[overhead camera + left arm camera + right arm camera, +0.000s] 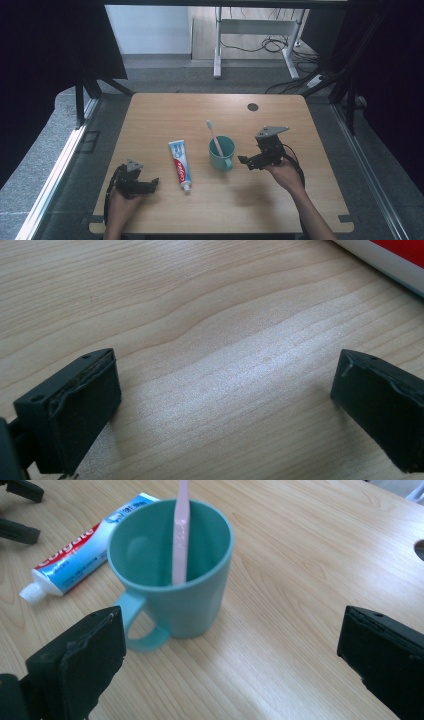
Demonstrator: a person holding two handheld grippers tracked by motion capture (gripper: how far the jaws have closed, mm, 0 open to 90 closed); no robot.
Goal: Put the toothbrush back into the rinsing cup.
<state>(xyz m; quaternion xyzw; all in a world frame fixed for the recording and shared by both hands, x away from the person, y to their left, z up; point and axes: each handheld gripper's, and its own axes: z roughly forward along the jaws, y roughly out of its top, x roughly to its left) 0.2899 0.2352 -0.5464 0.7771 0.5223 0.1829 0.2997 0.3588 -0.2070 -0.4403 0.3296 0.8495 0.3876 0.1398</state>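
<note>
The wooden table (165,107) carries three things near its middle. The teal cup (222,153) stands upright at the centre, with its handle turned to about 5 o'clock, toward the person. A pink toothbrush (215,137) stands inside the cup and leans toward 11 o'clock. The toothpaste tube (180,164) lies flat just at 9 o'clock of the cup, apart from it, with its white cap pointing to 6 o'clock.

The right gripper (247,162) is near the cup at its 3 o'clock side; its jaws are spread wide and nothing is between them. The hand holds it almost level, aimed at the cup. In the right gripper view the cup sits ahead of the jaws, closer to the left one. I judge that the step is the approach to the cup or the toothbrush; the next move needs the jaws brought around the target before closing.

The left gripper (150,184) rests low at 7 o'clock of the cup, near the tube, also released and empty
</note>
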